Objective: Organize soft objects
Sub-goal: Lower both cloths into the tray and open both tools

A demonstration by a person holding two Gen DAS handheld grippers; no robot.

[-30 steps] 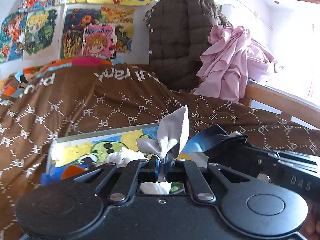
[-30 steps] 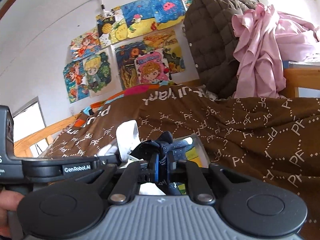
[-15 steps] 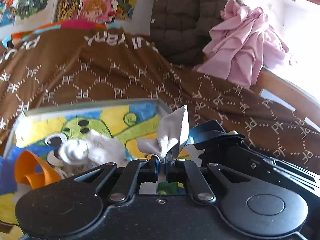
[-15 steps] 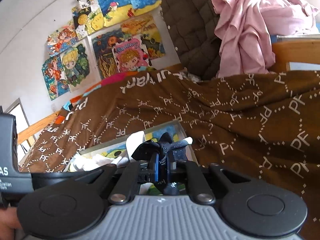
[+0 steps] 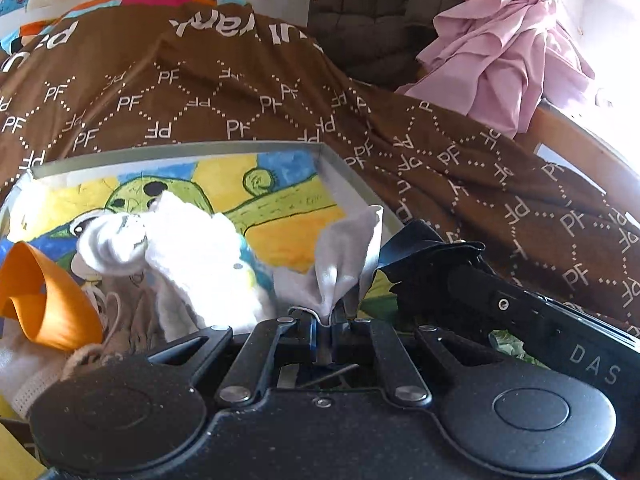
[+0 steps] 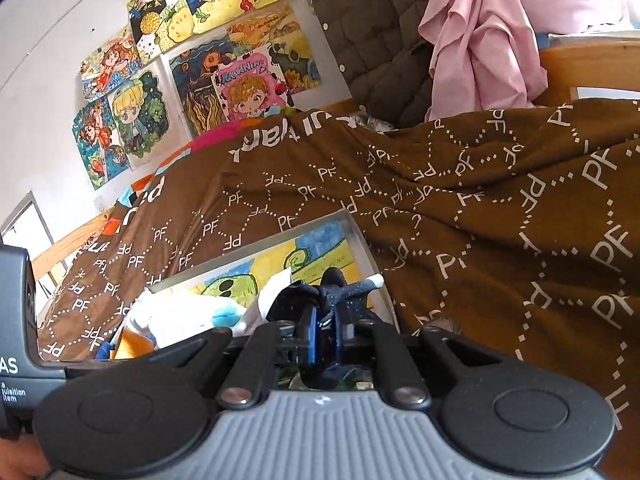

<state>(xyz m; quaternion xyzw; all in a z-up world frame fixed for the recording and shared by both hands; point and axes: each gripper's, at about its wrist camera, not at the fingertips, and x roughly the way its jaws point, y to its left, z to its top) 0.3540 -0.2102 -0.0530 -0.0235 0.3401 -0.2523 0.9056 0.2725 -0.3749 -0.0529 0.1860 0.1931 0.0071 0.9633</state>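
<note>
My left gripper [image 5: 327, 322] is shut on a pale grey sock [image 5: 347, 249] whose end sticks up above the jaws. It hovers over the near right part of a shallow tray [image 5: 180, 151] with a painted picture on its floor. My right gripper [image 6: 325, 330] is shut on a dark navy sock [image 6: 340, 290] with small white dots, over the same tray [image 6: 256, 249] near its right wall. The right gripper's body shows in the left wrist view, just right of the grey sock. White socks [image 5: 168, 236] lie bunched in the tray.
An orange soft piece [image 5: 48, 300] and a cream knit item [image 5: 80, 360] lie at the tray's left. The tray rests on a brown patterned bedcover [image 6: 480, 208]. A brown quilted jacket [image 6: 360, 28] and pink garment [image 5: 500, 48] hang behind; a wooden bed rail [image 5: 580, 140] runs at right.
Both grippers have tilted down and moved toward the tray, each still holding its sock. The tray and the white socks now fill more of both views.
</note>
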